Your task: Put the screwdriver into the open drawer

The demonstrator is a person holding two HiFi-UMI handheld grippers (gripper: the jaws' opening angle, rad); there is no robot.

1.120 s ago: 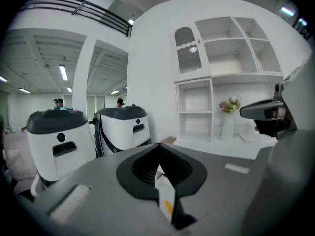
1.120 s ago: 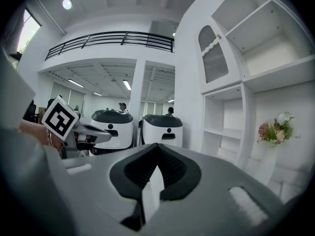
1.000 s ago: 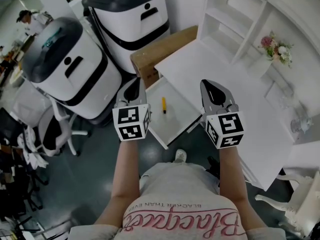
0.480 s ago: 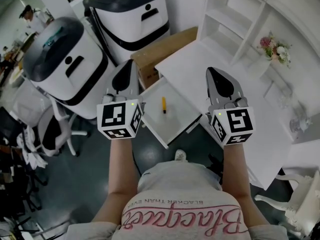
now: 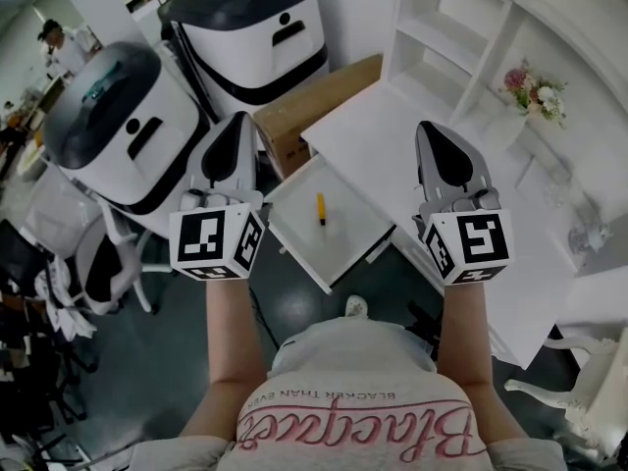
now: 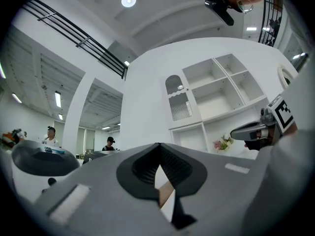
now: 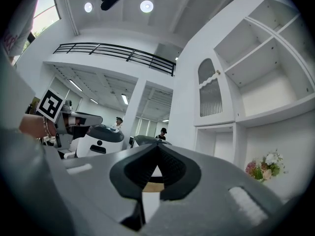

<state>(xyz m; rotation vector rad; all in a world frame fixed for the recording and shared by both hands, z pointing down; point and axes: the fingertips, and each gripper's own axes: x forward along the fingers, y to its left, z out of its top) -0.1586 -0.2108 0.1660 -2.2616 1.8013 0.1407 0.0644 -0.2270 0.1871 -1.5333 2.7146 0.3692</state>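
— So, where is the screwdriver?

— Lying loose on the white floor of the open drawer, about mid-drawer, touching neither gripper.

— And left of the drawer?

— Two white machines with dark lids. Then comes the left gripper, held up just left of the drawer, with its jaws pressed together tip to tip on nothing.

— Behind the drawer?

— A cardboard box, wedged against the white desk that the drawer slides out of.

— And on the right?

— The right gripper is raised over the desk, right of the drawer, jaws likewise closed and empty. Farther right, pink flowers sit in the shelf unit.
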